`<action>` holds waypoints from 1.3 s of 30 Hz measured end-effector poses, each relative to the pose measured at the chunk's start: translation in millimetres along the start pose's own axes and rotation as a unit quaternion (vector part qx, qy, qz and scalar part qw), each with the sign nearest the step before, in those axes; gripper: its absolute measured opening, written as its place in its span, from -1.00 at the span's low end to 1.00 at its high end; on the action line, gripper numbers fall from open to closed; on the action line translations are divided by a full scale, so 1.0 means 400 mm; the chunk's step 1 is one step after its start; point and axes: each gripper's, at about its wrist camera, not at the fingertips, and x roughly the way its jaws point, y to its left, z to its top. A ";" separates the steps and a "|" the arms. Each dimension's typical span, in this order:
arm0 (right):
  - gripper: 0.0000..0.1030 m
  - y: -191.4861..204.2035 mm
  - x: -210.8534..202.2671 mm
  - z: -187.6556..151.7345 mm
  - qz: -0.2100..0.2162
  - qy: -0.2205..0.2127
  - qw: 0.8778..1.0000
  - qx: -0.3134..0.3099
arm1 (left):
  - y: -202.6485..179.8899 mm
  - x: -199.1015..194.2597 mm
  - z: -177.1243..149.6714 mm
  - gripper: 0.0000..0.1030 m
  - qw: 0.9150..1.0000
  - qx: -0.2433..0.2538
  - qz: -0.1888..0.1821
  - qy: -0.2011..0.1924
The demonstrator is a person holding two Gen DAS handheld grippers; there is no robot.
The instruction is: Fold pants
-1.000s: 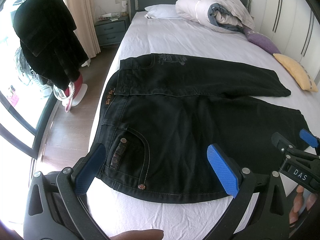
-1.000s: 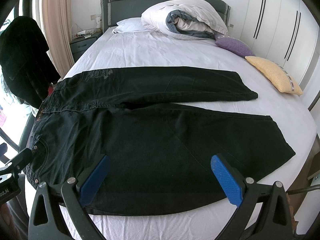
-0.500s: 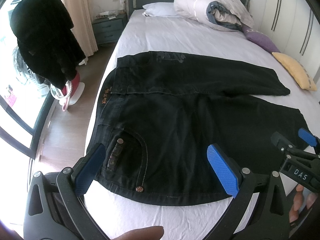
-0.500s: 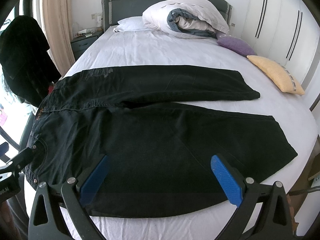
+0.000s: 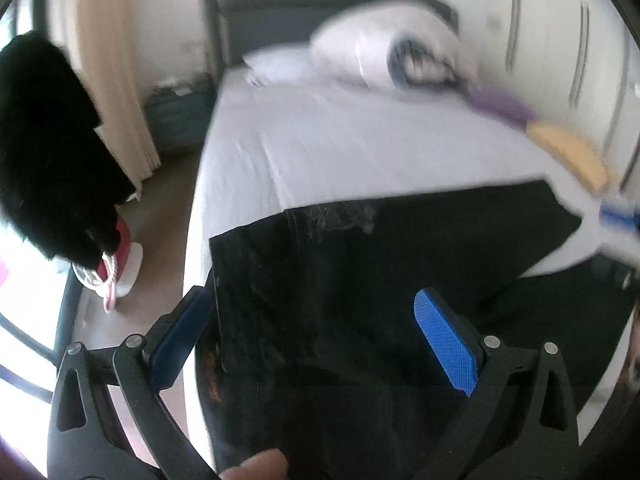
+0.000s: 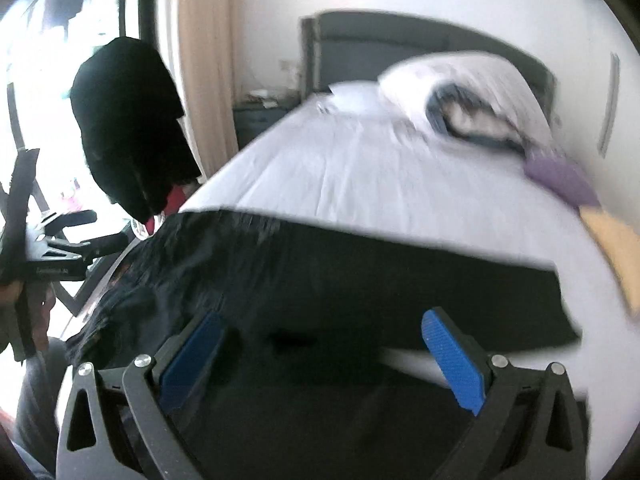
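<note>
Black jeans [image 5: 340,300] lie spread flat across the white bed, waistband at the left edge and legs running right. Both views are motion-blurred. My left gripper [image 5: 310,312] hovers open low over the waist end, with cloth between and below its blue pads [image 5: 444,340] but nothing pinched. My right gripper [image 6: 322,332] is open over the jeans [image 6: 360,272] near the thighs, also gripping nothing. The right gripper [image 5: 618,216] shows as a blue blur at the right edge of the left wrist view. The left gripper [image 6: 60,256] sits at the left edge of the right wrist view.
White sheet [image 5: 340,140] stretches beyond the jeans to a rolled duvet [image 5: 392,56] and pillows at the headboard. Purple cushion [image 5: 500,106] and yellow cushion [image 5: 572,152] lie along the right side. A black garment [image 5: 48,160] hangs left of the bed, over wooden floor.
Both grippers have swept forward and lower over the jeans, so the cloth now fills the lower half of each view. Both stay open. The jeans look unmoved.
</note>
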 end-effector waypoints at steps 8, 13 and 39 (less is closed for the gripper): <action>1.00 -0.097 0.279 0.172 0.138 0.102 0.980 -0.096 | 0.041 0.231 0.226 1.00 0.984 0.138 -0.110 0.033; 0.66 -0.143 0.437 0.224 0.205 0.155 0.958 -0.126 | 0.085 0.428 0.292 0.60 0.958 0.206 -0.147 0.135; -0.16 -0.078 0.789 0.254 0.241 0.257 0.902 -0.248 | 0.121 0.325 0.255 -0.78 0.939 0.294 -0.159 0.084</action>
